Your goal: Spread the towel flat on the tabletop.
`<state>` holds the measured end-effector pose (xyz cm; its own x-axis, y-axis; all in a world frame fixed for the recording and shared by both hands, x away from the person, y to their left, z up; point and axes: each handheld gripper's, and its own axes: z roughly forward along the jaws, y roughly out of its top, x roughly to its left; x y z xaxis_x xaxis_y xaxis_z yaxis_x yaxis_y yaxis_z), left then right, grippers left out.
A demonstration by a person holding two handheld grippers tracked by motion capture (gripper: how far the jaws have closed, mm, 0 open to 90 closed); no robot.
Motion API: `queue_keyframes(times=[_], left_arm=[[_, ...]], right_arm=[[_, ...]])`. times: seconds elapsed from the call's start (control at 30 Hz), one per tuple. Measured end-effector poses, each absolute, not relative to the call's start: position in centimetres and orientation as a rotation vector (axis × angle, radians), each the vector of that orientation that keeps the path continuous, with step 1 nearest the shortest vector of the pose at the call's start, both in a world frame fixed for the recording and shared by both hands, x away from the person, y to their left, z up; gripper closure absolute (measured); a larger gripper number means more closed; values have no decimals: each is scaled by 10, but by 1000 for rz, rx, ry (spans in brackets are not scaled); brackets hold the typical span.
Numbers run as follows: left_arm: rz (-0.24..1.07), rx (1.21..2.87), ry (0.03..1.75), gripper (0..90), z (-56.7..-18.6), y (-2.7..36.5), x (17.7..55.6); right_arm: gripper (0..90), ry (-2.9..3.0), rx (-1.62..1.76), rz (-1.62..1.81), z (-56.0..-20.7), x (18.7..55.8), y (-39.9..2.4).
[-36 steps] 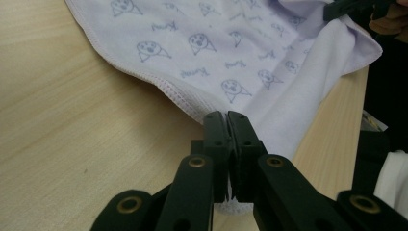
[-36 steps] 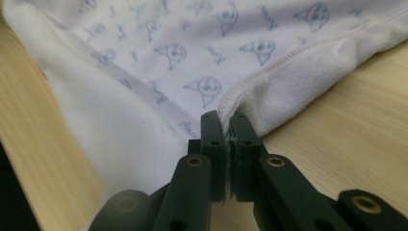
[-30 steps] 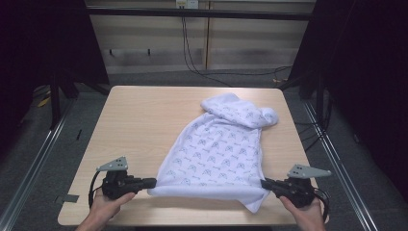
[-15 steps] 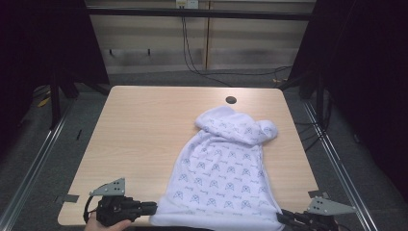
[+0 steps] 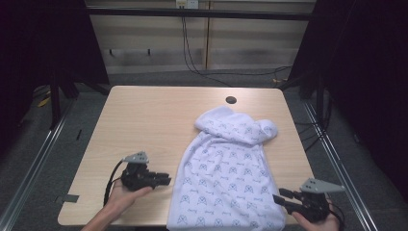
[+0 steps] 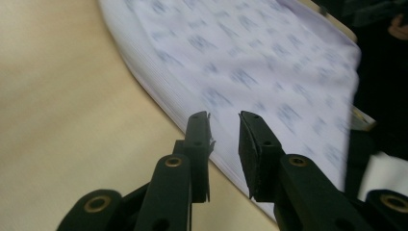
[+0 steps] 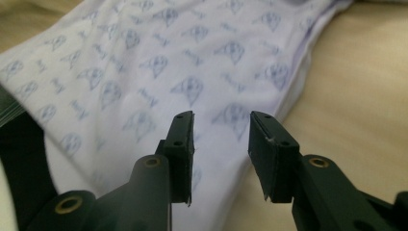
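Your left gripper (image 5: 163,181), lower left, and right gripper (image 5: 280,198), lower right, flank the patterned white garment (image 5: 231,183) spread across the wooden table (image 5: 144,120); both sets of jaws stand apart, gripping nothing.

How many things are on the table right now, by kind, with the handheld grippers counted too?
Printed white garment: 1
Handheld grippers: 2, the left gripper and the right gripper, both with jaws open and empty
Dark round hole in the tabletop: 1, a table feature, not counted
Total: 3
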<state>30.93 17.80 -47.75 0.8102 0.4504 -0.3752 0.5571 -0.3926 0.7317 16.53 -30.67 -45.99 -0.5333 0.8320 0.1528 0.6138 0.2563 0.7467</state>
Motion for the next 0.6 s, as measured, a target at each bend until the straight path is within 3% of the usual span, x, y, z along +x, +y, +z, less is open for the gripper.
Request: queue_keyframes(times=[0.2, 0.43, 0.5, 0.57, 0.6], left_arm=[[-82, 2050, 770, 675, -486, 148, 361], [-44, 2066, 831, 542, -502, 117, 388], [-4, 2105, 824, 588, -505, 109, 389], [24, 2146, 756, 796, -507, 104, 385], [61, 2150, 759, 856, -507, 104, 383]], right_arm=[[612, 2249, 1290, 1122, -460, 238, -295], [571, 2277, 1303, 1067, -478, 302, -280], [564, 2280, 1308, 1028, -485, 312, -276], [560, 2272, 1309, 980, -491, 319, -274], [561, 2270, 1330, 976, -494, 322, -274]])
